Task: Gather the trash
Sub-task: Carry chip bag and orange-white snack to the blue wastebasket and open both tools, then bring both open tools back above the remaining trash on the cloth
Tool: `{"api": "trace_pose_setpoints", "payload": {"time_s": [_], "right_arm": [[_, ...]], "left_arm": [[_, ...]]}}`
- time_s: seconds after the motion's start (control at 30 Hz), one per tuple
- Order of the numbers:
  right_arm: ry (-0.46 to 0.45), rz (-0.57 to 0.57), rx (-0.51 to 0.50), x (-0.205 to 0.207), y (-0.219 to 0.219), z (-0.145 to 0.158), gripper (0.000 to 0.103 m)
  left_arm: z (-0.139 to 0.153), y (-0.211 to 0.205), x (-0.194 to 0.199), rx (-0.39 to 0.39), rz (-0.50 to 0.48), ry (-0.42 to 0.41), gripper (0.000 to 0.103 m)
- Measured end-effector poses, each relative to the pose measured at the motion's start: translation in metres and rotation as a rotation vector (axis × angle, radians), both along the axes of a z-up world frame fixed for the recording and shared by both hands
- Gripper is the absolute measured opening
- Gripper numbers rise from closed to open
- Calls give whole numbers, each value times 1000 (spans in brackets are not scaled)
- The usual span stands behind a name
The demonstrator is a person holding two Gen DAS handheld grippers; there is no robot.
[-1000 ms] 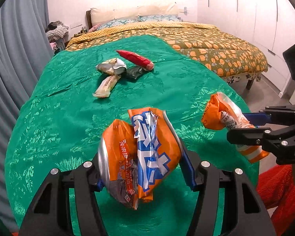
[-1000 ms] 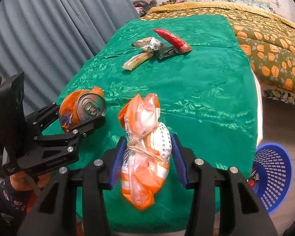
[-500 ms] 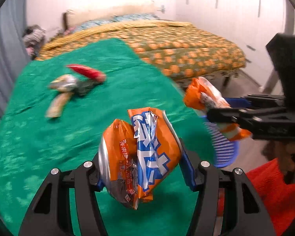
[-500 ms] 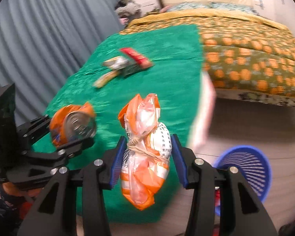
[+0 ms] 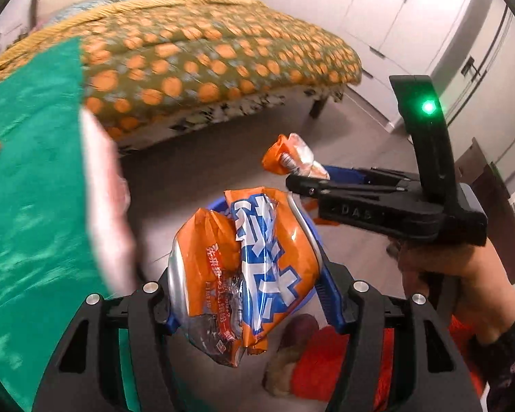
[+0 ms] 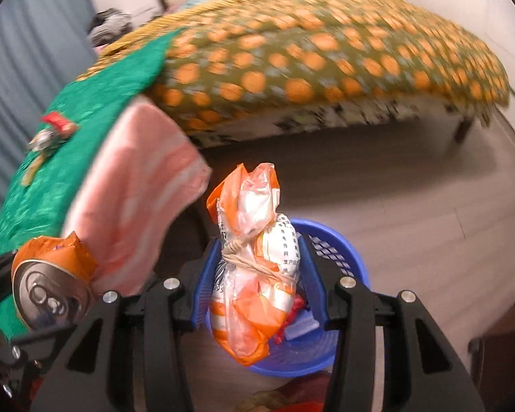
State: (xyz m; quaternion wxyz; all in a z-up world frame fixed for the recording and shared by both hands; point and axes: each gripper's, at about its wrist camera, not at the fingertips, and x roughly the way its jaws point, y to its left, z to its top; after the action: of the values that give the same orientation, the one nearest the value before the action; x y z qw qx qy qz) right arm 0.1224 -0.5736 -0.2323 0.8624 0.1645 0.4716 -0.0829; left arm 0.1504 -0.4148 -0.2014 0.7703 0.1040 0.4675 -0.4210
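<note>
Right wrist view puts my blue basket [image 6: 340, 257] below the right gripper [image 6: 254, 274], clamped on the tied orange bag [image 6: 254, 257], while my left gripper [image 5: 247, 274], jaws opening around the crushed orange can [image 5: 243, 261], risks dropping it short onto the floor.

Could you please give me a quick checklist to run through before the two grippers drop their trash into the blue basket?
1. Left gripper jaws opening with the crushed orange can between them: ok.
2. Right gripper gripping the tied orange-and-white bag: ok.
3. Bag lined up over the blue basket: ok; the basket lies directly behind it in the right wrist view.
4. Can over the basket: cannot tell; only slivers of blue rim show around it.
5. Room in the basket: ok; a few items lie at the bottom.
6. Trash left on the green cloth: not ok; wrappers remain.
</note>
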Motion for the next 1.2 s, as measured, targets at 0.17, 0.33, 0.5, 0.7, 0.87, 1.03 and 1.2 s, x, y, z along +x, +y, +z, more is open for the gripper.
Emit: {"api": "trace_pose_setpoints", "payload": {"time_s": [0.17,0.33,0.5,0.7,0.87,1.03,1.2], "right_arm": [[48,-21,30,-3,-23,-22,46],[56,-47,68,-5,-36,-34,47],[47,-81,92,-3,-42,-36,75],[-21,-139,42,-7,-49,-11,75],[-80,-205,-29,-11,-50,13,83],[-179,-208,-108,-10,-30,41,84],[-303,-146,-228,-4,15,72,84]], "left_arm": [[-46,-40,8,29,-17,53,62],[-86,-61,22,34,7,120,63],[-105,-75,33,34,27,114,83],[-95,-68,31,9,49,75,86],[-41,-47,6,-80,49,-9,90],[22,-13,-33,-148,-12,-92,96],[59,44,-54,-145,-58,-152,97]]}}
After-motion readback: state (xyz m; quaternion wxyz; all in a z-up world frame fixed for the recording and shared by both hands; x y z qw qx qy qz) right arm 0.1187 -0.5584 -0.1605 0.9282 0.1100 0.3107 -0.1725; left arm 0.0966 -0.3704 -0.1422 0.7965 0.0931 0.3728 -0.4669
